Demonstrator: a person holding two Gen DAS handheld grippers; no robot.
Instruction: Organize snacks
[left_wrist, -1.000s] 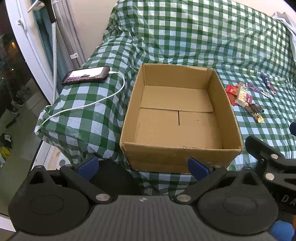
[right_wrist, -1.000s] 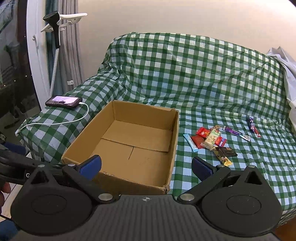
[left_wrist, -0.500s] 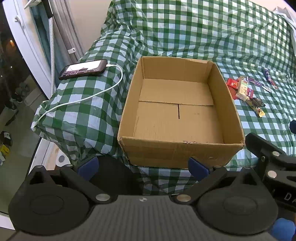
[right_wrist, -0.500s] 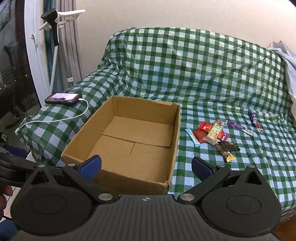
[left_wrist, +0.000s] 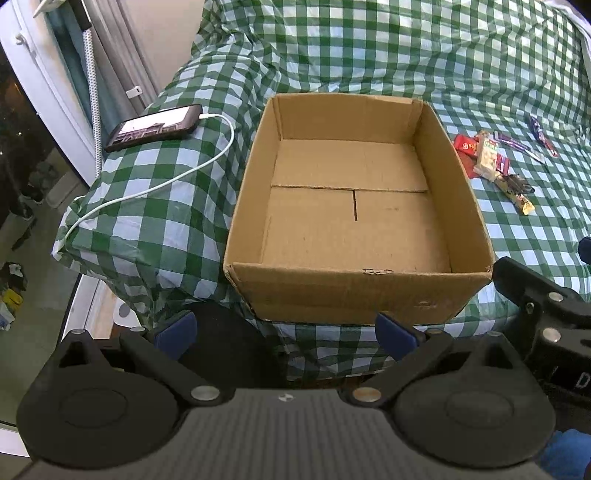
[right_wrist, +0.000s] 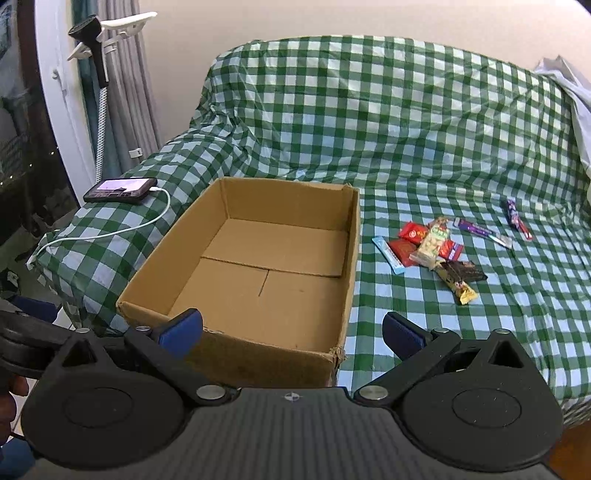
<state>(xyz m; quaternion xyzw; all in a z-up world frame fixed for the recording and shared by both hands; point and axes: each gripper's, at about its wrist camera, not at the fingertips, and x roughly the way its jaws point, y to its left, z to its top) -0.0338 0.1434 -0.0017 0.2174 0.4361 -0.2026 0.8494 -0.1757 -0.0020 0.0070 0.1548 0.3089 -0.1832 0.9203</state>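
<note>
Both grippers — left (left_wrist: 284, 332) and right (right_wrist: 293, 332) — hung spread wide, holding nothing, short of the box (right_wrist: 280, 206). The snacks (right_wrist: 432, 247) lay on the checked cover (right_wrist: 406, 110) just right of it.

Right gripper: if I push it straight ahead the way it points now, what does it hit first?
Most likely the near wall of the cardboard box, right in front of the open right gripper. The snacks lie off to the right. Depth is uncertain.

Only a letter, perhaps "D", shows on the right tongs (left_wrist: 576, 376).
</note>
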